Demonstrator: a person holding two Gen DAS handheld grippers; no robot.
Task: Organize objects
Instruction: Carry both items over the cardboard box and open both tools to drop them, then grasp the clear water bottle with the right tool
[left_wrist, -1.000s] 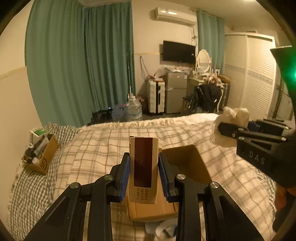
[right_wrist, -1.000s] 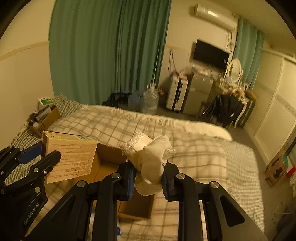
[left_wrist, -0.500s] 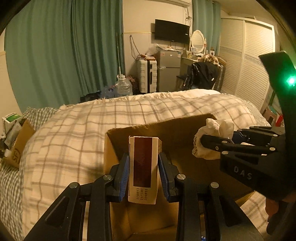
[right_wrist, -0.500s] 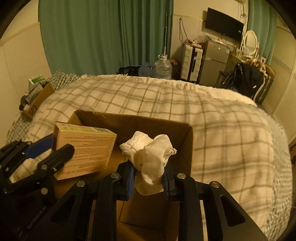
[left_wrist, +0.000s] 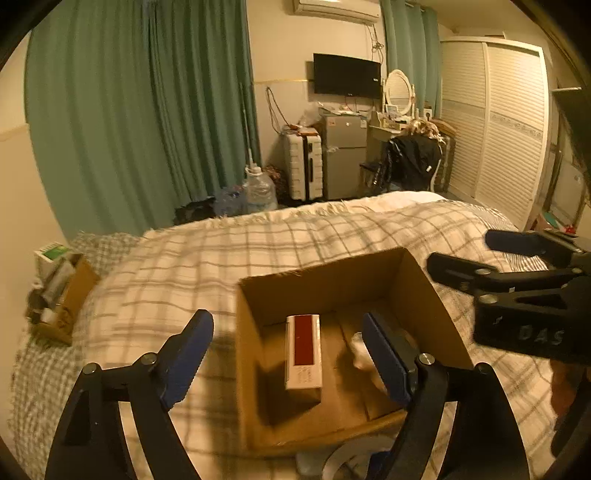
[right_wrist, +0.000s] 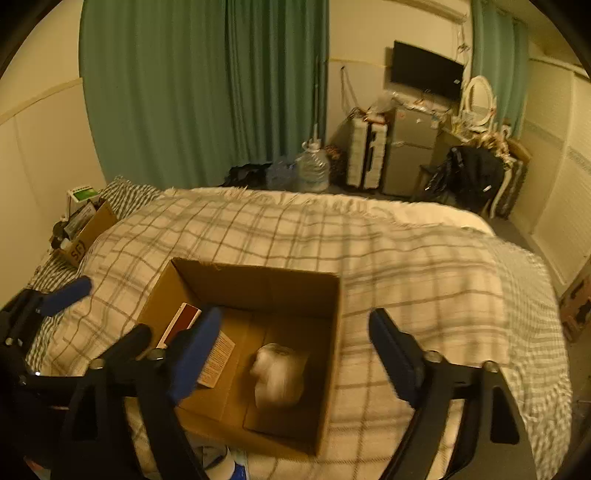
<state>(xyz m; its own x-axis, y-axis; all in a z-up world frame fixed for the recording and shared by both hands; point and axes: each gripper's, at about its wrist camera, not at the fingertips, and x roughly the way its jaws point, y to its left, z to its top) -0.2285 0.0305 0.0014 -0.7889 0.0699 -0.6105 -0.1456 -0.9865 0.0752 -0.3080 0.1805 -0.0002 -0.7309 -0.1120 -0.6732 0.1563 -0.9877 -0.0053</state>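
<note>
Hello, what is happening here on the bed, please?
A person is tidying things into an open cardboard box on the bed. Both jaws have just been opening. The left hand-held gripper now stands open above a small carton lying in the box; the right hand-held gripper stands open above a white cloth there.
</note>
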